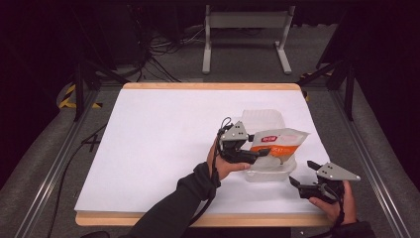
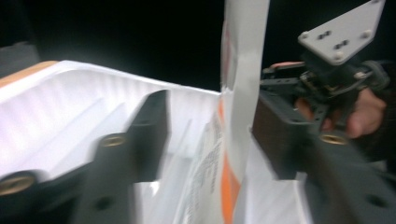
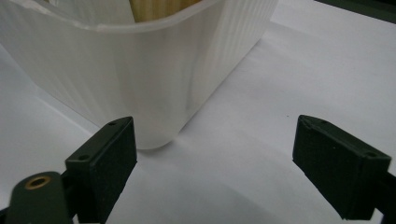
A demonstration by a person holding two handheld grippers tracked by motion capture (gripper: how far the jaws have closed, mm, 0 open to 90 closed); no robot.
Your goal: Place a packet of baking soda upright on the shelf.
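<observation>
A white and orange snack bag (image 1: pixel 277 141) stands upright in a translucent plastic bin (image 1: pixel 270 174) on the right half of the white table. My left gripper (image 1: pixel 265 152) reaches into the bin from the left. In the left gripper view the bag (image 2: pixel 243 70) hangs between my left gripper's (image 2: pixel 210 135) jaws, close to the right jaw and well apart from the left one, so the gripper is open. My right gripper (image 1: pixel 302 172) rests low near the table's front right, open, facing the bin's rounded corner (image 3: pixel 154 135) with nothing between the jaws (image 3: pixel 215 154).
The table top (image 1: pixel 163 144) is white with a wooden rim (image 1: pixel 208 86). Beyond it stand a grey table frame (image 1: pixel 245 20) and floor cables (image 1: pixel 158 59). Metal rails (image 1: pixel 49 168) run along both sides.
</observation>
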